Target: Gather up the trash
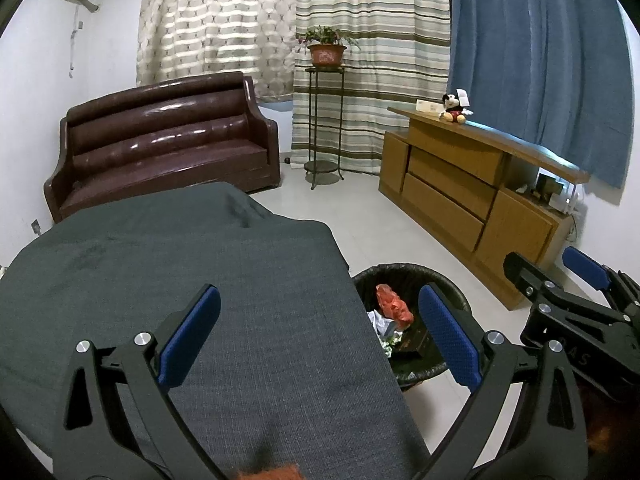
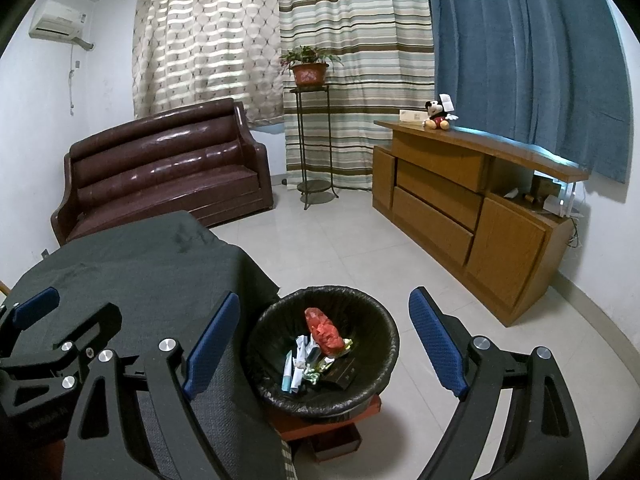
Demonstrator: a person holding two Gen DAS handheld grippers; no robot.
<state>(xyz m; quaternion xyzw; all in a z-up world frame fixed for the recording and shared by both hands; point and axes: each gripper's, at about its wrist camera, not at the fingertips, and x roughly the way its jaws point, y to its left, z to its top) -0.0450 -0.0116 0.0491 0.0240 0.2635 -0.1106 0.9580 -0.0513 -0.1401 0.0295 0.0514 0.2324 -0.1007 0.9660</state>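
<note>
A trash bin [image 2: 276,332] lined with a black bag stands on the floor at the table's right edge; it also shows in the left wrist view [image 1: 400,272]. Inside lie a red wrapper [image 2: 324,330], crumpled white paper [image 2: 300,364] and a dark box [image 2: 340,372]. The red wrapper [image 1: 394,306] shows in the left view too. My left gripper [image 1: 320,336] is open and empty above the table's right edge. My right gripper [image 2: 324,344] is open and empty above the bin. The right gripper [image 1: 560,276] also appears at the right of the left view.
The table is covered by a dark grey cloth [image 1: 200,264]. A brown leather sofa [image 1: 160,140] stands behind it. A plant stand [image 1: 324,120] is by the curtains. A wooden cabinet [image 2: 460,200] with a plush toy [image 2: 438,116] lines the right wall. Tiled floor [image 2: 340,248] lies between.
</note>
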